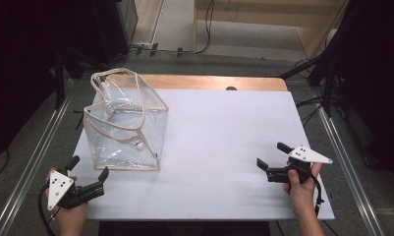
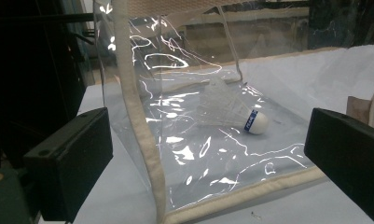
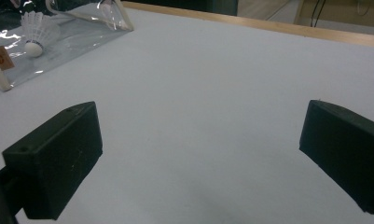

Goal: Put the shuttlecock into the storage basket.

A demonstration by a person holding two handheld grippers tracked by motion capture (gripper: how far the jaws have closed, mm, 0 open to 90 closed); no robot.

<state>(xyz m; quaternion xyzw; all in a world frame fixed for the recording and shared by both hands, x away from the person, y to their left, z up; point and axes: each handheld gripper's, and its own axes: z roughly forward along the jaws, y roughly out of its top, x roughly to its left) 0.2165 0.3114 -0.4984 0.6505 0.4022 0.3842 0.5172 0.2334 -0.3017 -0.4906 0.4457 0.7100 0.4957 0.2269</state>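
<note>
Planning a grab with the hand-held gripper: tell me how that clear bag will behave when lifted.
The clear bag will probably be floppy: its thin plastic walls look wrinkled and lean sideways. It is likely light, holding just one shuttlecock. The shiny film may slip between jaws; the cloth-like edging looks a surer hold. The shuttlecock would probably slide about inside as the bag tilts.

Floor cables (image 1: 184, 49), perhaps a dark rack (image 1: 111, 24).

Clear upright bag (image 1: 123, 125), white shuttlecock (image 2: 236, 112) lying inside
</note>
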